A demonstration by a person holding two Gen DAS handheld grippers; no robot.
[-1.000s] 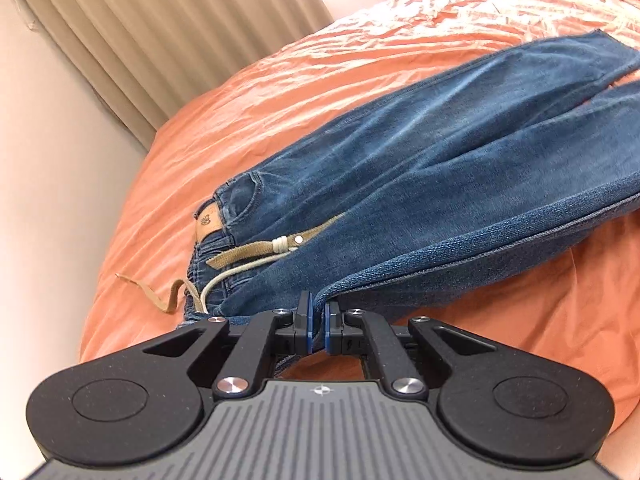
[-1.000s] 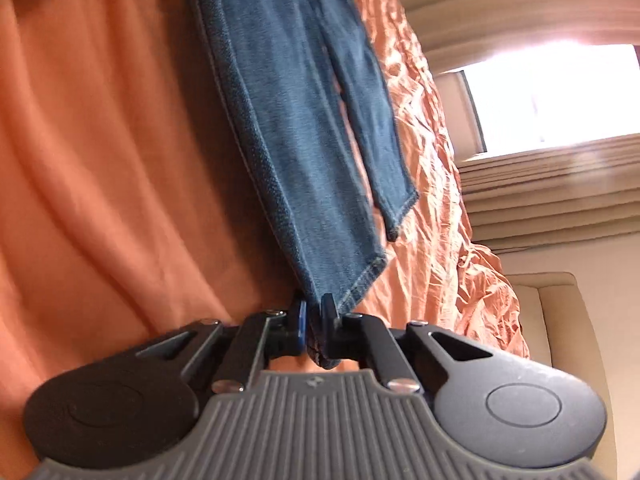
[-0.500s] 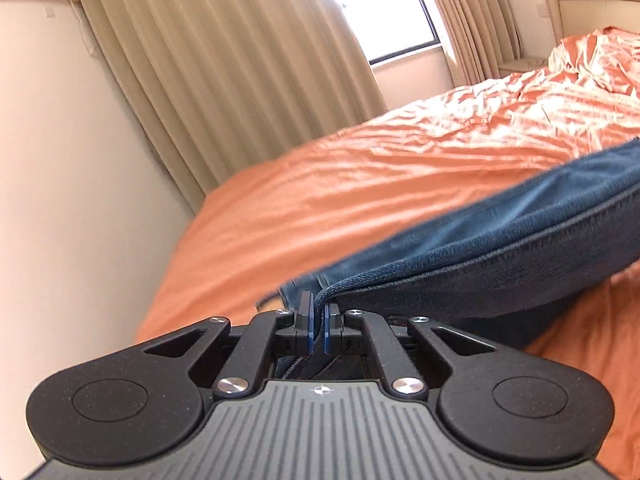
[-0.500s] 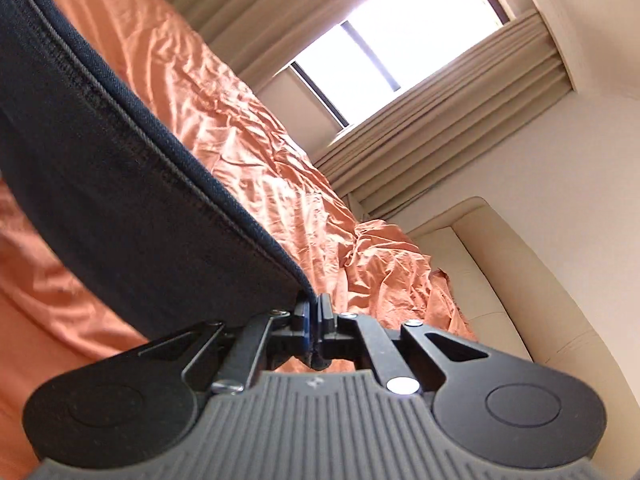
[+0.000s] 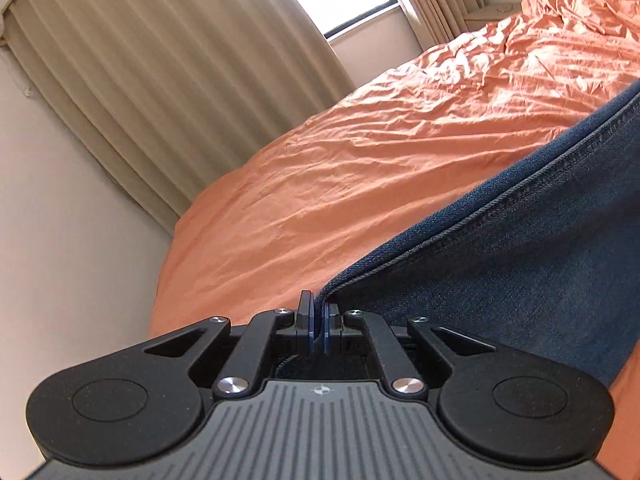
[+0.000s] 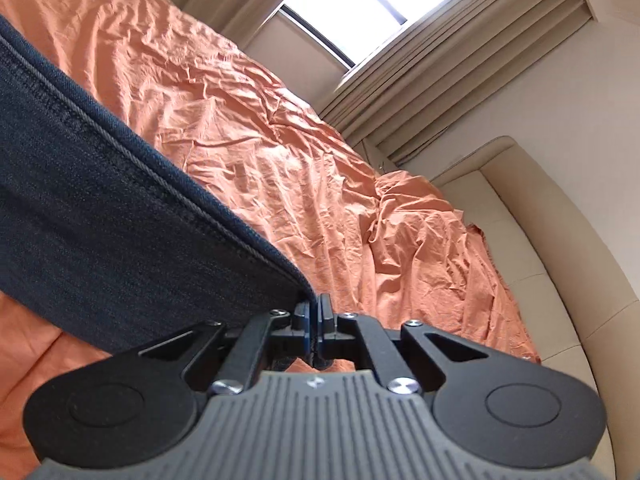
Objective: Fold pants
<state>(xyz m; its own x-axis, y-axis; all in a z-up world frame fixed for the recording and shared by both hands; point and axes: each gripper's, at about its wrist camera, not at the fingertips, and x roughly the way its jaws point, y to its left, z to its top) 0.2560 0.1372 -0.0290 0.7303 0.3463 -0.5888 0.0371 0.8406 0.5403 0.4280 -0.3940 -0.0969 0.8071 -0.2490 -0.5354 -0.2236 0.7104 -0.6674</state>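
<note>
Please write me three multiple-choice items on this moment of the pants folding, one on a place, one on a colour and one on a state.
1. In the right wrist view, where do the jeans extend from the right gripper?
A. To the left
B. To the right
C. Straight ahead toward the window

2. What colour is the bed sheet?
A. White
B. Orange
C. Grey

3. In what state is the left gripper?
A. Wide open, holding nothing
B. Shut on a curtain
C. Shut on the jeans' seamed edge

Answers:
1. A, the denim fills the left half of that view, running to the pinch.
2. B, orange wrinkled cloth covers the bed in both views.
3. C, the denim edge runs down between its nearly touching blue pads.
</note>
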